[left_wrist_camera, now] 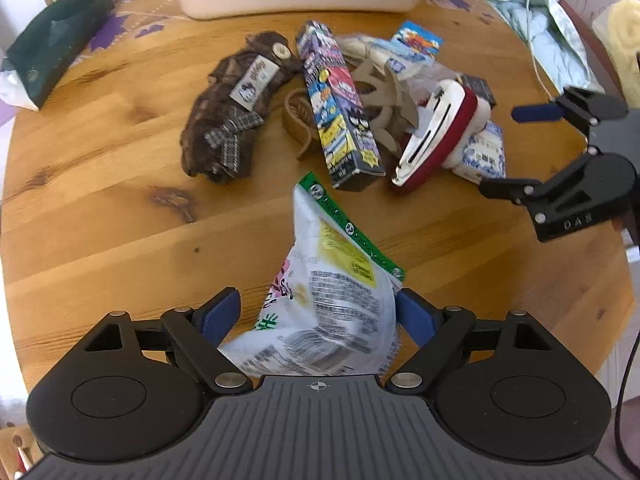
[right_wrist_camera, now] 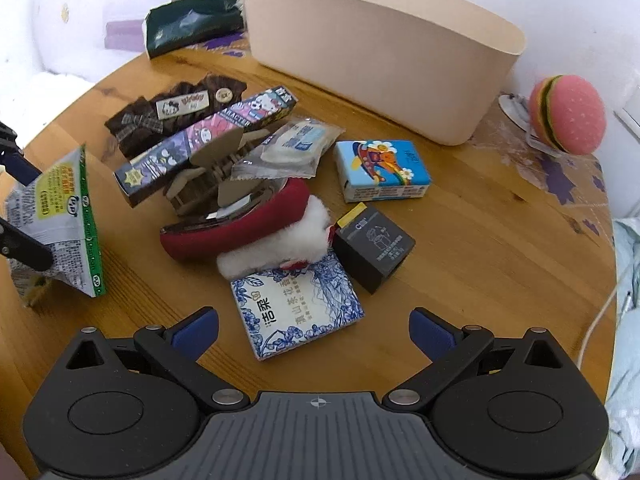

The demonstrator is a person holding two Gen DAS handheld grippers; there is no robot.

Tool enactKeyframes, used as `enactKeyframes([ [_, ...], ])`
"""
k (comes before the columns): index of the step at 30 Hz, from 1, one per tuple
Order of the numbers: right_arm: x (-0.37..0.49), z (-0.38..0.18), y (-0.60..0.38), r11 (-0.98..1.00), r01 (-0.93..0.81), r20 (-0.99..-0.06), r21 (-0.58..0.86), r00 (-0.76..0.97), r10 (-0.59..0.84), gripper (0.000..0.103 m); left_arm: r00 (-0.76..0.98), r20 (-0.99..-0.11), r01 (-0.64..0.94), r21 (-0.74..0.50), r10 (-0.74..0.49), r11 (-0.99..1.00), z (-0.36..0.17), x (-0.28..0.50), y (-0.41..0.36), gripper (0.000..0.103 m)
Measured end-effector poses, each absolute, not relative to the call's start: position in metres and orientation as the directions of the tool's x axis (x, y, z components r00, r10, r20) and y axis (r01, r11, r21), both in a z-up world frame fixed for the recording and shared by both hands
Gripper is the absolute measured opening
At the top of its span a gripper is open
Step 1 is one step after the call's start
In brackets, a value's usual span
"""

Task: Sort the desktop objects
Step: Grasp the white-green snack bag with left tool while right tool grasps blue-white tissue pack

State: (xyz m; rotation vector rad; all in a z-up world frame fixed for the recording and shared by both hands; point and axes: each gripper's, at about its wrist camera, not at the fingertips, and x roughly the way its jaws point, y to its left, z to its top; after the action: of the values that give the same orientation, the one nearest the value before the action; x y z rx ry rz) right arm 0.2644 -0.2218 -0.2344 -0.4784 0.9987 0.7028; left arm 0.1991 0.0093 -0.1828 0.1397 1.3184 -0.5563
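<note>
Bright daylight, fisheye warp, slight blur

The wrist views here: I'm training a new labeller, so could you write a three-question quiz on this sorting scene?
1. True or false: the left gripper holds a white snack packet.
2. Which lies nearest the open right gripper? A) black box B) blue-and-white floral box C) beige bin
3. Fill in: the burger-shaped toy sits ____ the bin.

Key: 1 true; 2 B; 3 outside, to the right in the right wrist view.
</note>
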Motion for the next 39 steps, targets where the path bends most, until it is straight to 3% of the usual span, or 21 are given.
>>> enactKeyframes([
  [6, 0.268, -0.244, -0.213, 0.655, -0.753, -0.883, -0.054, 0.342, 0.321, 0.103, 0.089, -0.946, 0.461, -0.238, -0.311, 0.855, -0.193, 0.201, 0.004, 0.086],
  [12, 0.268, -0.248, -0.208, 0.633, -0.773, -0.88, -0.031, 0.322, 0.35, 0.089, 0.06, -0.945, 0.445, -0.264, -0.323, 0.855, -0.201, 0.2, 0.006, 0.085],
  [16, 0.266, -0.248, -0.21, 0.637, -0.771, -0.872, 0.004, 0.308, 0.379, 0.079, 0.081, -0.94, 0.458, -0.261, -0.332, 0.85, -0.198, 0.199, 0.007, 0.069],
  [20, 0.265, -0.245, -0.212, 0.642, -0.766, -0.873, 0.01, 0.307, 0.38, 0.067, 0.087, -0.938, 0.46, -0.26, -0.334, 0.849, -0.196, 0.199, 0.007, 0.065],
  [25, 0.261, -0.243, -0.215, 0.663, -0.748, -0.879, 0.008, 0.311, 0.361, 0.062, 0.104, -0.937, 0.458, -0.252, -0.333, 0.853, -0.194, 0.199, 0.008, 0.061],
  [39, 0.244, -0.221, -0.253, 0.738, -0.67, -0.865, 0.074, 0.325, 0.382, 0.062, 0.224, -0.904, 0.467, -0.229, -0.365, 0.854, -0.159, 0.207, 0.006, 0.061],
])
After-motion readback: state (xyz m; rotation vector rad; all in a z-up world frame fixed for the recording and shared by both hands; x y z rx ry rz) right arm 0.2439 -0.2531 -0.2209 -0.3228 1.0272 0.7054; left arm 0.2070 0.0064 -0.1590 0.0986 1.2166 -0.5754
